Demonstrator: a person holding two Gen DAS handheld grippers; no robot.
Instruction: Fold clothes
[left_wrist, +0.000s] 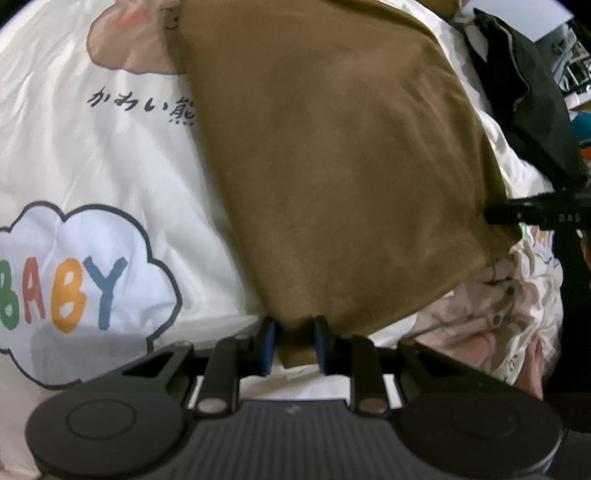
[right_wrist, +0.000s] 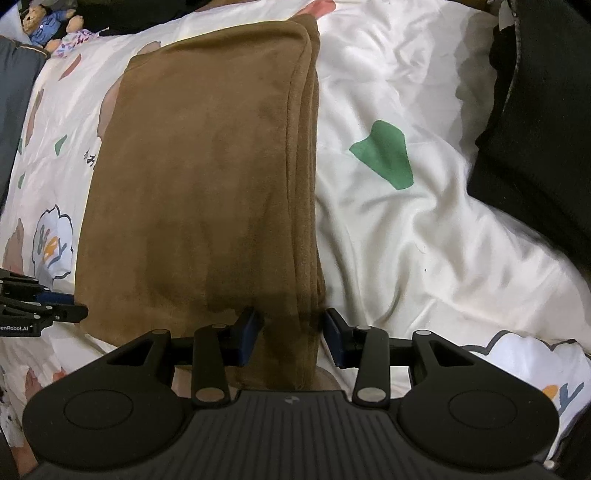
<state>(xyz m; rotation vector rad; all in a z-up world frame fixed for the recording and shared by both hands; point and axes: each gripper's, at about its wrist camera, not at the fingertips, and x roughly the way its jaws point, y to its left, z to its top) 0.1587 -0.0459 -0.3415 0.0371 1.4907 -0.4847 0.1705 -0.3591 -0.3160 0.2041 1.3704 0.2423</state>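
Left gripper (left_wrist: 293, 345): narrow, pinching near hem of brown garment (left_wrist: 343, 166). Right gripper (right_wrist: 293, 338): wider, straddling same hem; grip uncertain. Garment: lengthwise-folded on printed bedsheet (right_wrist: 424, 240), running toward 12 o'clock. Step: cross-fold, probably. Next: carry hem toward 12.

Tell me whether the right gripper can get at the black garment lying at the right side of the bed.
Probably yes, once freed: the right gripper has its pads around the folded brown fleece garment, and only bare white printed bedsheet lies between it and the black garment.
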